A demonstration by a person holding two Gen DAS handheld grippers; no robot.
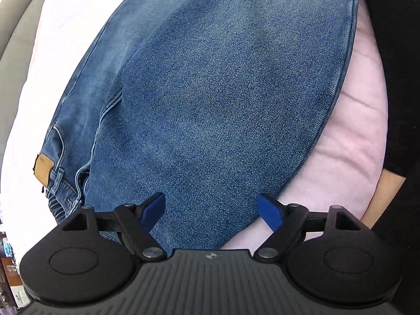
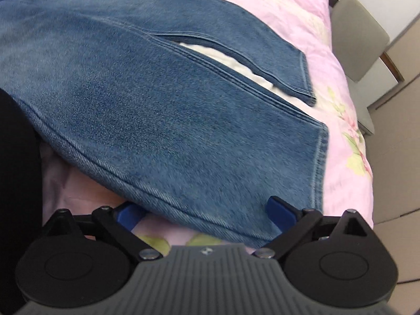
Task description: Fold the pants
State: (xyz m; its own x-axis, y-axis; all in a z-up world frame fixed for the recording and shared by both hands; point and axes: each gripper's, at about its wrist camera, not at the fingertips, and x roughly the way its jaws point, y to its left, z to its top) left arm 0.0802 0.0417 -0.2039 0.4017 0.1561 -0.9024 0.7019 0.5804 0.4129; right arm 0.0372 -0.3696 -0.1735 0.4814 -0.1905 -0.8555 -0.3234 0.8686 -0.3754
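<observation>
Blue jeans (image 1: 210, 92) lie spread on a pink bedspread (image 1: 354, 136). In the left wrist view their waistband with a tan leather patch (image 1: 43, 168) is at the lower left. My left gripper (image 1: 211, 211) is open, just above the denim near the jeans' side edge. In the right wrist view the two legs (image 2: 157, 99) run toward the hems at right, with a gap between them. My right gripper (image 2: 202, 212) is open, its fingers straddling the near leg's side seam close to the hem (image 2: 319, 162). Neither gripper holds cloth.
The pink floral bedspread (image 2: 328, 60) covers the bed; its edge drops off at right. A grey chair (image 2: 359, 39) stands beyond the bed. The person's black sleeve (image 1: 401, 105) and dark clothing (image 2: 15, 170) are close by.
</observation>
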